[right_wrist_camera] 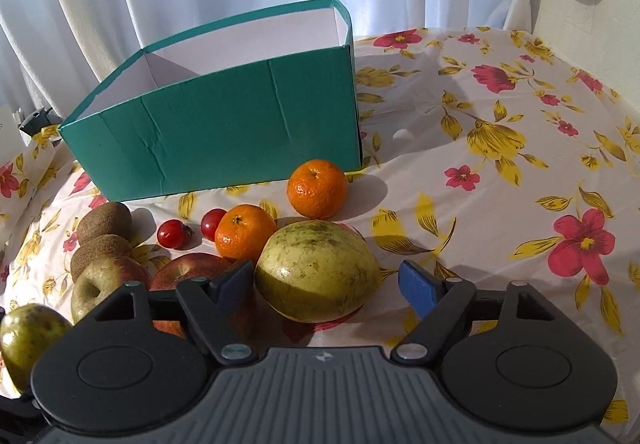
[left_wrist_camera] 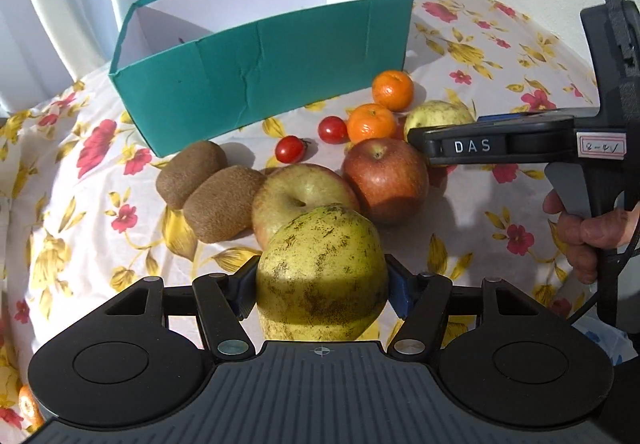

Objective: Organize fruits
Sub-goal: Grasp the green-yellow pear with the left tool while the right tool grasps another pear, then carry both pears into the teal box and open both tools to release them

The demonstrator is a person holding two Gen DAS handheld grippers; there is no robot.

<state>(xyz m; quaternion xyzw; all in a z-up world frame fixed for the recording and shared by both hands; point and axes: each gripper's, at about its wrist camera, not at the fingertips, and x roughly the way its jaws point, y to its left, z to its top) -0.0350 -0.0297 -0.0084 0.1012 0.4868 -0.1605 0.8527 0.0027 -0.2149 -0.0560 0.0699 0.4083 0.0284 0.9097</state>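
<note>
- The left gripper (left_wrist_camera: 322, 284) is clamped on a speckled yellow-green pear (left_wrist_camera: 320, 268), its blue pads (left_wrist_camera: 398, 290) pressing the fruit's widest flanks near the front of the floral tablecloth (left_wrist_camera: 480, 44).
- That pear looks firm, rounded and fairly heavy; a grip across the belly seems sound, though hard squeezing would likely bruise it.
- Behind it lie two kiwis (left_wrist_camera: 208, 188), two apples (left_wrist_camera: 348, 184), cherry tomatoes (left_wrist_camera: 290, 149) and two mandarins (left_wrist_camera: 380, 108), all still outside the teal box (left_wrist_camera: 256, 84).
- The tomatoes are probably the softest and would need the gentlest pinch.
- The right gripper (right_wrist_camera: 328, 286) stands apart around a second pear (right_wrist_camera: 318, 272), its pads not visibly touching it.
- This one's smooth skin may slip; its mid-width is the likeliest hold.
</note>
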